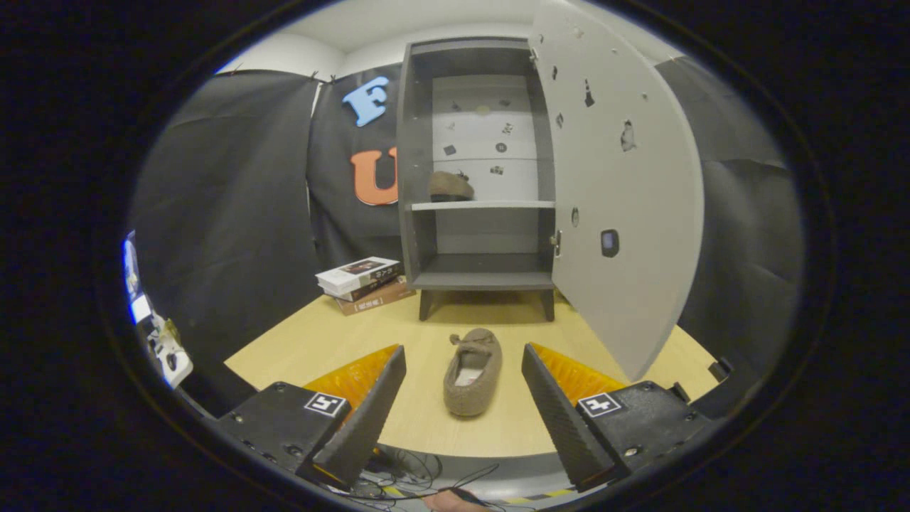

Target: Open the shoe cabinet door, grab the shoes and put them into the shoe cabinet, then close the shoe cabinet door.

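One shoe (451,186) already sits on the cabinet (478,281) shelf, the other (473,371) lies on the table (313,341) before the cabinet, between my gripper's (463,398) wide-spread, empty fingers, its length pointing straight toward the open door (625,213).

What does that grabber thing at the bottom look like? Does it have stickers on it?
The gripper has two long, wedge-shaped fingers with a bumpy, textured surface, standing open. Each finger sits on a black boxy block with small screws. Both blocks carry a square black-and-white marker sticker, and ribbed orange plastic shows behind each finger.
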